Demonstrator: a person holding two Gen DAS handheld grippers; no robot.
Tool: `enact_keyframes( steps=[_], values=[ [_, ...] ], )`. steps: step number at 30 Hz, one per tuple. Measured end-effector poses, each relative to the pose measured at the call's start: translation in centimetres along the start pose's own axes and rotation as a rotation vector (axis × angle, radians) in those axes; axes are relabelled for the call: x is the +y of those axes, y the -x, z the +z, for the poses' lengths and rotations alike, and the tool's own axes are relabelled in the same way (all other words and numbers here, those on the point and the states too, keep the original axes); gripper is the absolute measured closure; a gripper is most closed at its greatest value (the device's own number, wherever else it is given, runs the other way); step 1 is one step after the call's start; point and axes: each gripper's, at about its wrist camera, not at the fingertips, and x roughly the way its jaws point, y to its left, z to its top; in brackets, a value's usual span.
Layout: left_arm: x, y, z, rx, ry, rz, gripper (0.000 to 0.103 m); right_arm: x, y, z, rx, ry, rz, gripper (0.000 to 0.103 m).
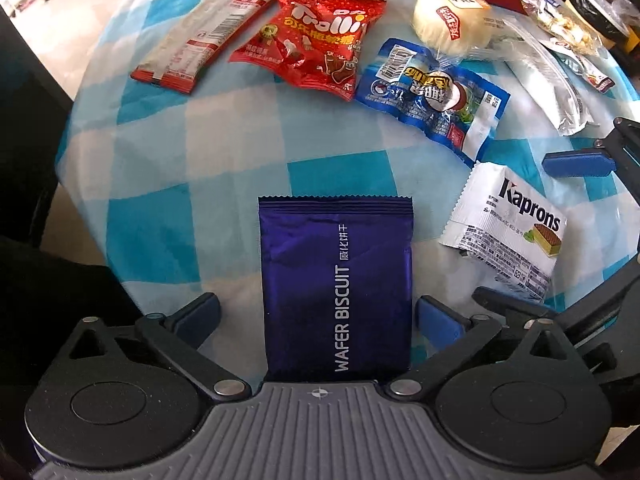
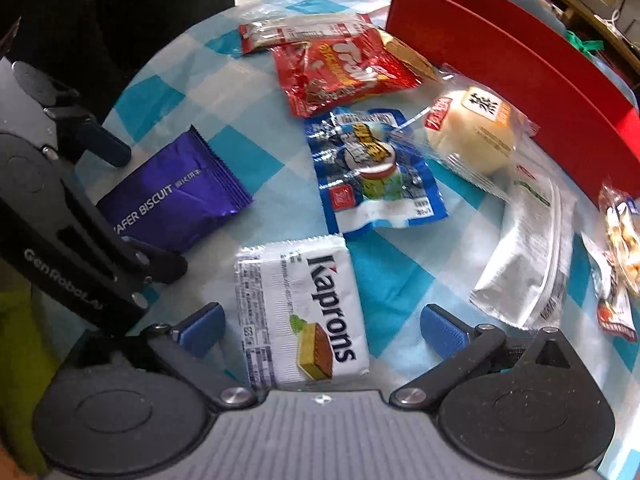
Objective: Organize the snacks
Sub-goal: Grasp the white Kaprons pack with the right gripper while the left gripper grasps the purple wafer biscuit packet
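Observation:
A purple wafer biscuit pack [image 1: 336, 284] lies on the checked cloth between the pads of my open left gripper [image 1: 318, 318]; neither pad touches it. It also shows in the right wrist view [image 2: 176, 196]. A white Kaprons wafer pack [image 2: 304, 312] lies between the pads of my open right gripper [image 2: 322, 328], untouched; it also shows in the left wrist view [image 1: 508, 228]. Farther back lie a red Trolli bag [image 1: 316, 36], a blue snack pack [image 1: 432, 92], a round bun in clear wrap [image 1: 452, 20] and a red-and-white bar pack [image 1: 204, 36].
A red box [image 2: 516, 68] stands along the table's far edge. A silver pouch [image 2: 528, 248] and more small packs [image 2: 620, 240] lie at the right. The table's left edge [image 1: 80, 128] drops to the floor. The left gripper's body [image 2: 68, 216] is close beside the right one.

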Motion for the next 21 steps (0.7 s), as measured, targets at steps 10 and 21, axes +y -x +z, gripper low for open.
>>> enact_keyframes(
  steps=[10,21],
  values=[
    [0.8,1.3,-0.4,-0.031,-0.008,-0.014,0.018,-1.3,2.2,-1.0,-0.038,-0.140,-0.046,0.050],
    [0.3,3.4,0.0,-0.070,-0.007,-0.039,0.027,-2.6,4.8,-1.7,-0.119,-0.235,-0.083,0.050]
  ],
)
